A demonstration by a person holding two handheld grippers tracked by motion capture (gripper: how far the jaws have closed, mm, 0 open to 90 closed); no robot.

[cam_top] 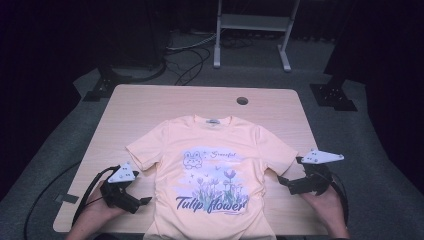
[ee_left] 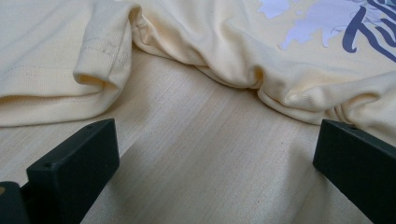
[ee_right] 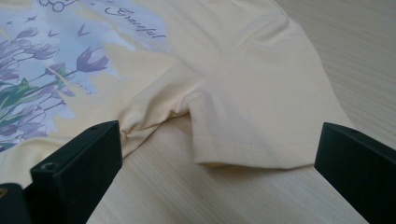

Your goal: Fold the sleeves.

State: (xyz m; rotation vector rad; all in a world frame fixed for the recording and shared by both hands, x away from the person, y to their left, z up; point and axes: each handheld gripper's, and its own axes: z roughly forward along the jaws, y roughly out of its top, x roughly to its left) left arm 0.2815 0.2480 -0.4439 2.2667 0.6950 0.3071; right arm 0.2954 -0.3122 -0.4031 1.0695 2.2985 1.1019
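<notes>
Peach T-shirt (cam_top: 215, 165) lies flat, print side up, centred on the wooden counter (cam_top: 150, 105), collar away from the person, hem hanging off the near edge. Print: frog, purple tulips, "Tulip flower" lettering (cam_top: 211, 203). Left tongs (cam_top: 143, 201) sit low on the counter just beside the shirt's left side seam, below the left sleeve (cam_top: 142, 152), pointing in at the body; jaws spread wide, holding nothing. Left gripper view: bare wood between the jaws, sleeve cuff (ee_left: 100, 70) and bunched side fabric (ee_left: 280, 93) just ahead, not touched. Right tongs (cam_top: 281, 180) are at the opposite side, at the underarm below the right sleeve (cam_top: 280, 150), also spread wide and holding nothing. Right gripper view: sleeve hem (ee_right: 252, 154) and underarm fold (ee_right: 154, 114) lie between the jaws, left jaw close to the fold, contact unclear. Cable hole (cam_top: 242, 100) in the counter beyond the collar.
</notes>
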